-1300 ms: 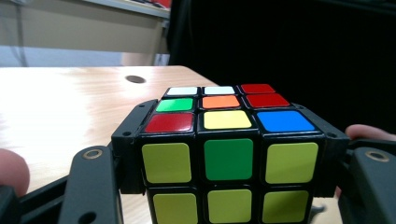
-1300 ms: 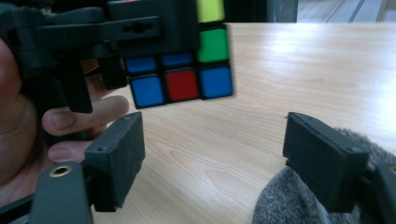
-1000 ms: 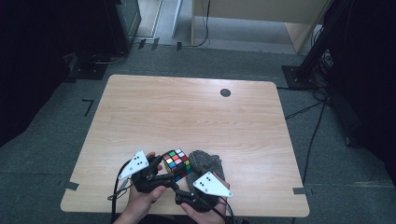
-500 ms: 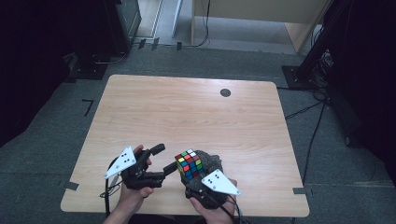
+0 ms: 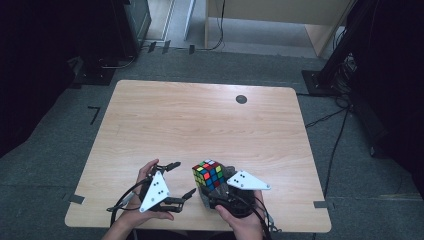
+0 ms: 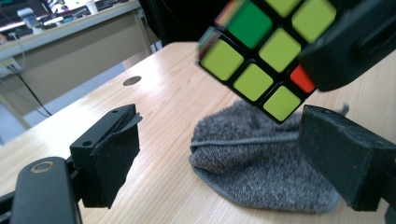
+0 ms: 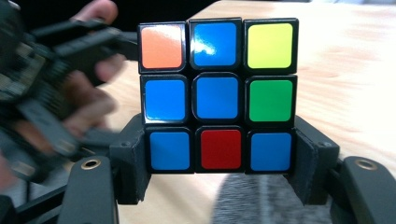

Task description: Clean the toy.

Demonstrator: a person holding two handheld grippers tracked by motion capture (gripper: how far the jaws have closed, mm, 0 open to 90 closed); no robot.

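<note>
— Moved since a second ago: pulled the left gripper (image 5: 184, 178) off the cube (image 5: 209, 174) and out to the left of the grey cloth (image 6: 261, 172). Just been opening its jaws; standing wide now, nothing between.
— And the right gripper (image 5: 212, 189)?
— Just been closing; clamped now on the cube's bottom layer alone, pads on two opposite sides. Carried it across as well: held up in the air just above the cloth, not touching.
— So what could go wrong?
— Could slip or tip forward: glossy faces, a narrow bite low down, most of the weight above the pads. Might also twist the bottom layer round if squeezed unevenly.
— And if dropped?
— Probably lands on the cloth, soft enough. Could just as well bounce off beyond it onto the bare table (image 5: 200, 115).
— Anything from the left side?
— Could knock the cube askew when coming back in from left of the cloth, if badly lined up with a layer.
</note>
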